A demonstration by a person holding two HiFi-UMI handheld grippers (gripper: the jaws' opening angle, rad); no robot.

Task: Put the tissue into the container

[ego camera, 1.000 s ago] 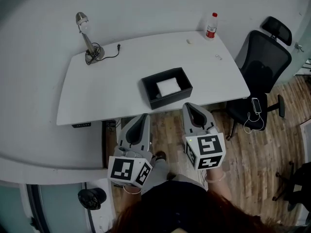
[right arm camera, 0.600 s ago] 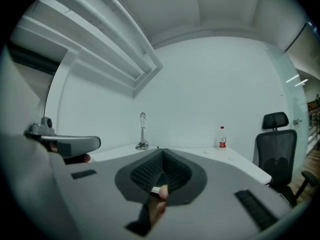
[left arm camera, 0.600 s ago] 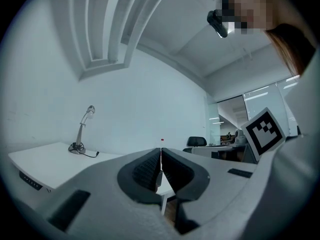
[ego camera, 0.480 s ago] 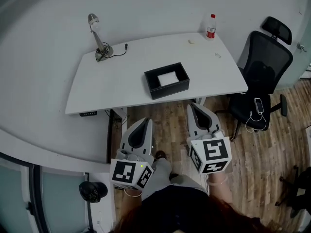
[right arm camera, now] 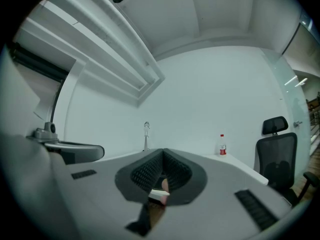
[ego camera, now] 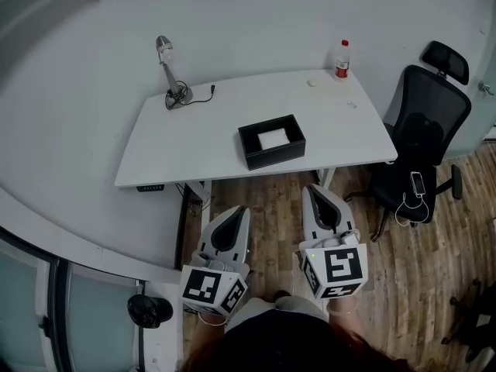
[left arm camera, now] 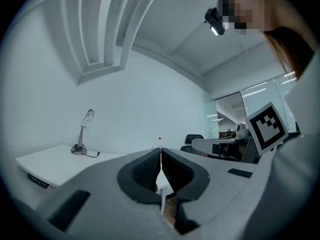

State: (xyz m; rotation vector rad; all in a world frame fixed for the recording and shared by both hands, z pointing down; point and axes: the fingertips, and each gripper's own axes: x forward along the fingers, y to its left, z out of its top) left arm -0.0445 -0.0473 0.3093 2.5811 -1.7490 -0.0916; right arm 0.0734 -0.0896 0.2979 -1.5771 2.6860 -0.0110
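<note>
A black open container (ego camera: 271, 141) stands on the white desk (ego camera: 201, 142), near its front edge. A white tissue (ego camera: 271, 138) lies inside it. My left gripper (ego camera: 233, 212) and right gripper (ego camera: 315, 191) are held low over the wooden floor, well short of the desk's front edge. Both point toward the desk. In the left gripper view the jaws (left arm camera: 160, 151) meet tip to tip with nothing between them. The right gripper's jaws (right arm camera: 162, 154) are likewise pressed together and empty.
A desk lamp (ego camera: 172, 76) with a cord stands at the desk's back left. A water bottle (ego camera: 342, 59) is at the back right corner. A black office chair (ego camera: 422, 134) stands right of the desk. A dark round object (ego camera: 149, 310) lies on the floor at left.
The view has pulled back from the desk, so desk and container look smaller and farther. Both grippers stay shut and low in front of me.
</note>
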